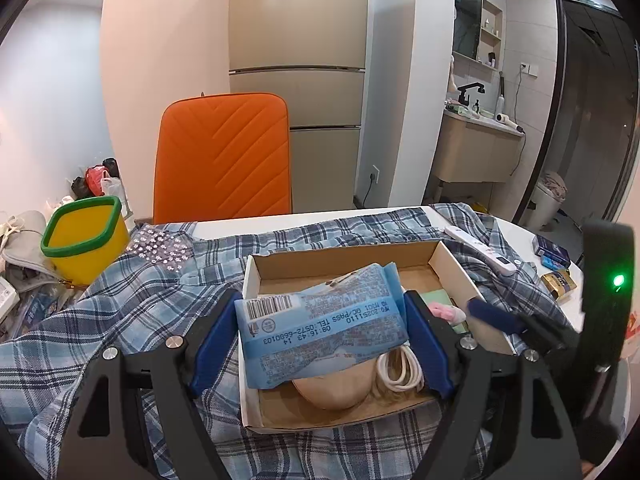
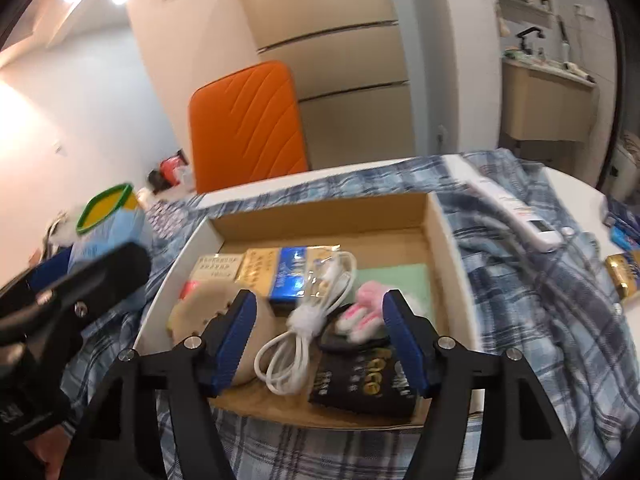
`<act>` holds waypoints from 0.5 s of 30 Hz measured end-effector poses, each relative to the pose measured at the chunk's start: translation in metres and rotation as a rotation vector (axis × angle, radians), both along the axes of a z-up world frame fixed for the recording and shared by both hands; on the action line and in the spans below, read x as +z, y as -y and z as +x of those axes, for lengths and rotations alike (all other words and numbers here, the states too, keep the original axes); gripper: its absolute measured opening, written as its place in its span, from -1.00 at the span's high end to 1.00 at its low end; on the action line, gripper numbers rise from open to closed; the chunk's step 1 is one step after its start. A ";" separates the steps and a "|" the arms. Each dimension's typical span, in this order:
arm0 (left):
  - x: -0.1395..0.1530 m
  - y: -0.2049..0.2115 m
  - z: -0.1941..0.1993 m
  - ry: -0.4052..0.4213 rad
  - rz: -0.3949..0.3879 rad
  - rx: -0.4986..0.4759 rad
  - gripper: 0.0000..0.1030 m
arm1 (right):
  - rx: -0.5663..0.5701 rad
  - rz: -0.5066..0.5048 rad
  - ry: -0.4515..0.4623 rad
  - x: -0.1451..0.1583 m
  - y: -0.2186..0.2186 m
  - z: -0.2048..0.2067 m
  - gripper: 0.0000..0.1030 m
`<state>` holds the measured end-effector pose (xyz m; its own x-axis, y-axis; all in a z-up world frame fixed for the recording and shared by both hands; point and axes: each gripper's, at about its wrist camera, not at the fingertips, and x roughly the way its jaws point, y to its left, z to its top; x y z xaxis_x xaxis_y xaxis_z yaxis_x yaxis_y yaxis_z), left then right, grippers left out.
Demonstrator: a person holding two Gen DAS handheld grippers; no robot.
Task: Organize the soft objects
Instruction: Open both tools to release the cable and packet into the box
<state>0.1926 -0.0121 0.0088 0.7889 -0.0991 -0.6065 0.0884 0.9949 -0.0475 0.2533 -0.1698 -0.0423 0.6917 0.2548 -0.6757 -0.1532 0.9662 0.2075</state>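
My left gripper is shut on a light blue soft packet with a barcode, held above the open cardboard box. Under it lie a beige soft pad and a coiled white cable. My right gripper is open over the same box, empty, above the white cable, a pink-and-white plush, a beige pad and a black packet. The left gripper with the blue packet shows at the left.
A blue plaid shirt covers the white table under the box. A yellow tub with a green rim stands at the left. An orange chair is behind. A white remote and small boxes lie at the right.
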 end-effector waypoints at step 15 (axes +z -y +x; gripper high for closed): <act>-0.035 0.016 0.015 -0.062 0.036 -0.068 -0.60 | -0.099 -0.102 -0.007 0.022 0.056 0.005 -0.32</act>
